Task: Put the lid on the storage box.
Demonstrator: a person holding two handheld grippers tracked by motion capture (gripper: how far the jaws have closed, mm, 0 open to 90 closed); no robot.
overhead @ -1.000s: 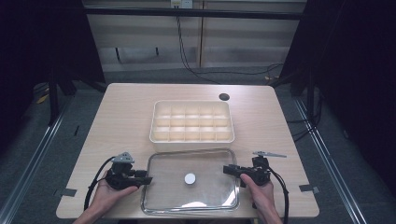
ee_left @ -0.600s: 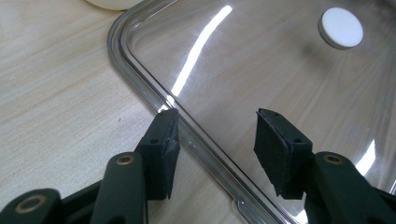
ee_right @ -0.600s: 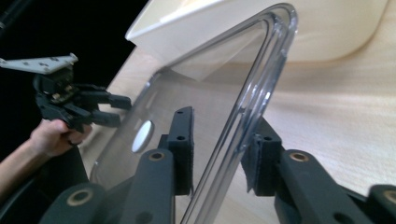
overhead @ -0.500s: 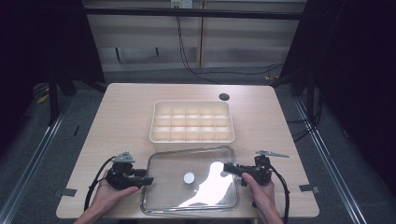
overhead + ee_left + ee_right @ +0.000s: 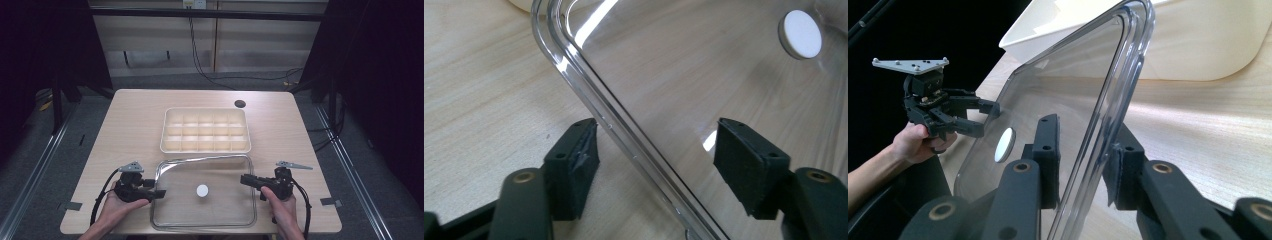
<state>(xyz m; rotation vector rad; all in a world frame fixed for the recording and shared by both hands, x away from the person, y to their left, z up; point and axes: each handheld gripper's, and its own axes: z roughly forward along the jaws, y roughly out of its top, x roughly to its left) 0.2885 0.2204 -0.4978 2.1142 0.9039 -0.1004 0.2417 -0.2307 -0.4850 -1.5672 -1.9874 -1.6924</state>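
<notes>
- Two claws work one clear plastic lid [image 5: 205, 192], a rounded-corner rectangle with a doubled raised rim, glossy enough to throw white streaks of light.
- Its round white knob [image 5: 202, 190] sits at the centre of the pane; the pale wood grain of the bench [image 5: 135, 125] shows straight through the plastic.
- My right claw [image 5: 248, 180] is clamped on the lid's right rim: in the right gripper view the black ribbed pads [image 5: 1049, 150] press both faces of the edge, and the lid stands tilted, its right side raised off the bench.
- My left claw [image 5: 159, 192] stands wide, its jaws having just been opening; in the left gripper view the rim [image 5: 624, 135] runs between the two matte foam pads [image 5: 744, 160] with clear gaps on both sides, touching neither.
- The lid lies at the near edge of the bench, between my hands, its far rim just in front of the cream tray [image 5: 205, 130].
- That tray is an opaque, smooth plastic box with soft corners, split into a grid of small square compartments.
- A dark round spot [image 5: 240, 104] sits near the far right of the bench.
- Bare wood lies open left and right of the tray and beyond it; near me the lid comes close to the bench's edge.
</notes>
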